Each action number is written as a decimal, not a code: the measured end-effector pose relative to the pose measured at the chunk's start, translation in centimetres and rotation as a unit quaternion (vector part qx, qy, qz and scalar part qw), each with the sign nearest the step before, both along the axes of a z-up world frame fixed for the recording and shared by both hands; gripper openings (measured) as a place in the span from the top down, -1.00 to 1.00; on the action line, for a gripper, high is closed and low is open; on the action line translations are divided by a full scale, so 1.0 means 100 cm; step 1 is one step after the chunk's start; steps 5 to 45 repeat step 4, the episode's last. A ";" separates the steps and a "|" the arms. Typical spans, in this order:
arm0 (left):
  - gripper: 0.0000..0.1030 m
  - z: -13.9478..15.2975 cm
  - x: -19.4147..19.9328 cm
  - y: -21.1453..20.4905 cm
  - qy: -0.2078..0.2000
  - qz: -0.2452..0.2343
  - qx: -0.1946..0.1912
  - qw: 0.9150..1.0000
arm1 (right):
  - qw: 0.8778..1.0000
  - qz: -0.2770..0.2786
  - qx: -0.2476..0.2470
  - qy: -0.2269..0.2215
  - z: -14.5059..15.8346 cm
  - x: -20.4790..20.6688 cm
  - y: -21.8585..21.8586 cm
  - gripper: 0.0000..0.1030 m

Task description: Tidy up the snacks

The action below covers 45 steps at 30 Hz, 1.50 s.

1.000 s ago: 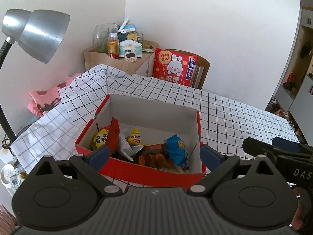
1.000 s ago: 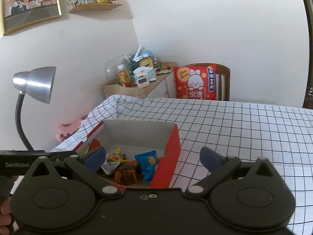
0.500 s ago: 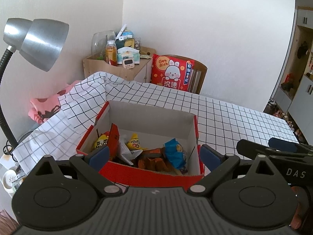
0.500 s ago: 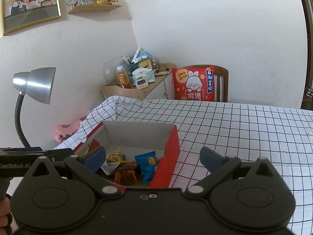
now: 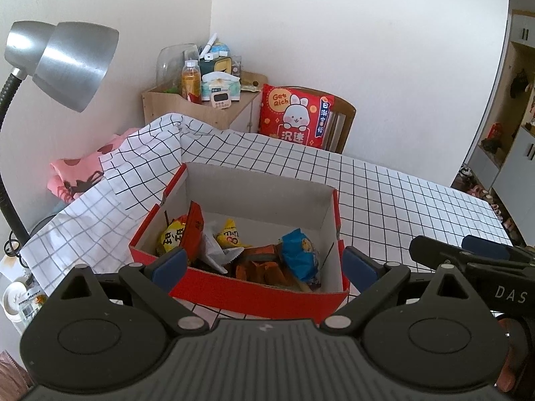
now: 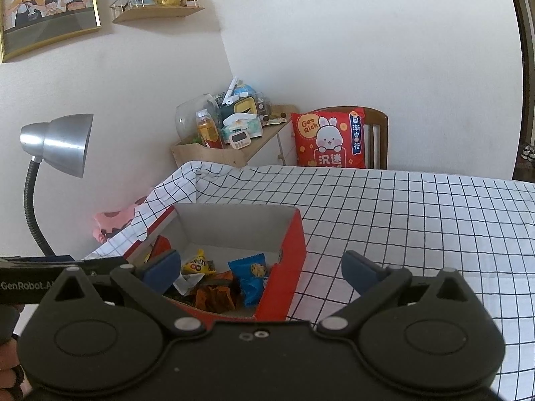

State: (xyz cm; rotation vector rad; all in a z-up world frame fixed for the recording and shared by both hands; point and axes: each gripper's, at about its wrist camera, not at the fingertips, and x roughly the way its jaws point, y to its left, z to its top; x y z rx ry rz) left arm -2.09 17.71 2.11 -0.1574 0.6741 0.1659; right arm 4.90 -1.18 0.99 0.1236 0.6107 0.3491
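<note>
On the table, snack box: we see the red box (image 5: 240, 297) sitting on the checked cloth, open at the top, white inside.
Snacks: packets lie piled in its near half, among them a blue packet (image 5: 299, 255), a yellow one (image 5: 229, 235) and orange wrappers (image 5: 259, 267).
Left gripper: our left gripper (image 5: 264, 264) hangs above the box's near wall, fingers spread wide and holding nothing; the box lies between the two blue tips.
Right gripper: our right gripper (image 6: 260, 267) is likewise spread and empty; the box sits under its left finger (image 6: 160, 267), while the right finger is over bare cloth.
Surface: a white tablecloth (image 6: 418, 220) with a black grid covers the table, rumpled at the far left corner.
Room: white walls meet in a corner, with a framed picture (image 6: 46, 6) and a small shelf high up.
Around: a silver desk lamp (image 5: 67, 63) leans in from the left; a cluttered wooden side stand (image 5: 204, 100) and a chair bearing a red rabbit cushion (image 5: 294, 117) stand beyond the table.
</note>
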 end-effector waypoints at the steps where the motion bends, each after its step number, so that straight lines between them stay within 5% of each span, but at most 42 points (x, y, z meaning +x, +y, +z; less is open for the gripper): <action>1: -0.93 0.000 0.000 0.000 0.001 0.000 0.000 1.000 | 1.000 0.000 0.000 0.001 -0.001 0.000 0.000 -0.99; 45: -0.93 0.000 0.000 0.000 0.001 0.000 0.001 1.000 | 1.000 -0.001 0.001 0.002 -0.001 0.000 -0.002 -0.99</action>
